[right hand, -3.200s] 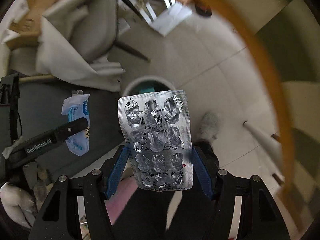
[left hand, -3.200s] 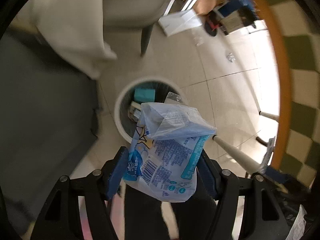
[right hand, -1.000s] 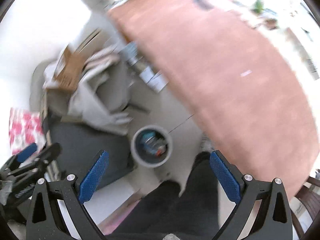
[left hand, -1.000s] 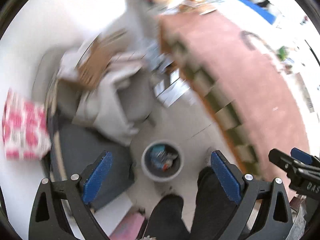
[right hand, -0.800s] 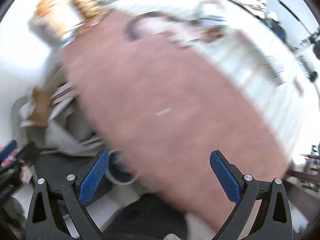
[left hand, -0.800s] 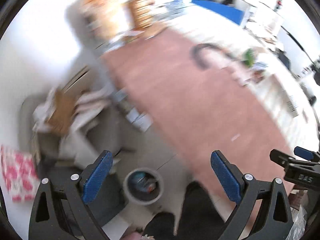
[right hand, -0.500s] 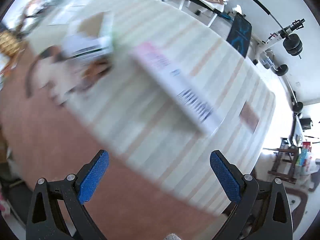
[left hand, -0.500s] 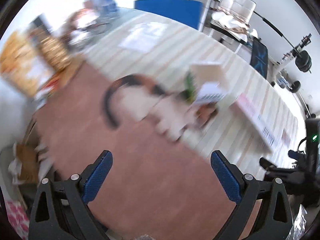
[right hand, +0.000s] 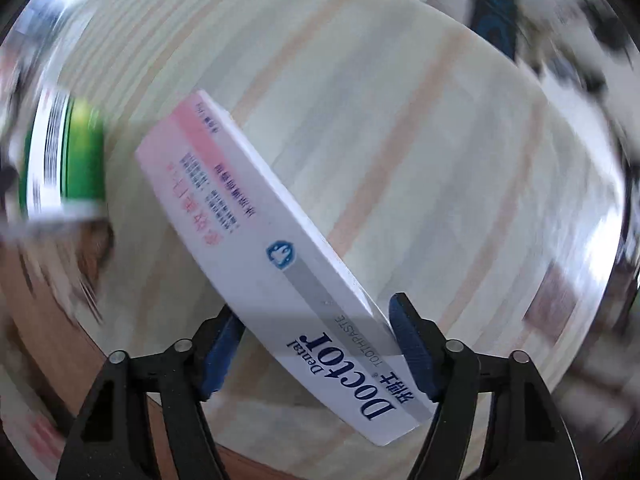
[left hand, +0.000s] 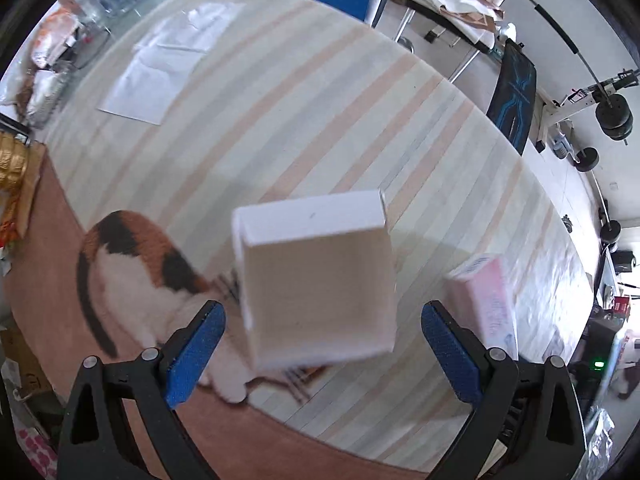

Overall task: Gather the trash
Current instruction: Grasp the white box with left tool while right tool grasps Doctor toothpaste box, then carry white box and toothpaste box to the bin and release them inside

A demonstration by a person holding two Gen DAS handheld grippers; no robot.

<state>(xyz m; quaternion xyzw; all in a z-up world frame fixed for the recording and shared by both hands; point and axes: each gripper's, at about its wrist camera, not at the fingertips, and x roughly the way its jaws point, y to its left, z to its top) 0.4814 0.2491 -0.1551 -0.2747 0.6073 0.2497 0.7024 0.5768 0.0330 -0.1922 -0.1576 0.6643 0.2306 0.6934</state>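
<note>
The right claw (right hand: 316, 344) is closing around a long toothpaste box (right hand: 280, 264) marked Dental Doctor. The box lies slantwise between the blue pads, which look at or very near its sides, though firm contact cannot be confirmed. Because the box crosses the jaws at an angle and near one end, it could swivel or slide out as it is lifted, its long free end acting as a lever.

The left claw (left hand: 324, 344) stands wide apart, holding nothing, above an open white cardboard box (left hand: 316, 280) that sits between the pads without touching either. That box looks light and hollow; a squeeze on its thin walls could crush it or skate it sideways. A calico cat (left hand: 136, 280) lies just beside and partly under the box, so a descending finger might bump the animal, or the cat might shift the box.

The table (left hand: 300, 112) wears a pale striped cloth with a sheet of paper (left hand: 168, 64) on it; beyond are chairs and a weight bench.
</note>
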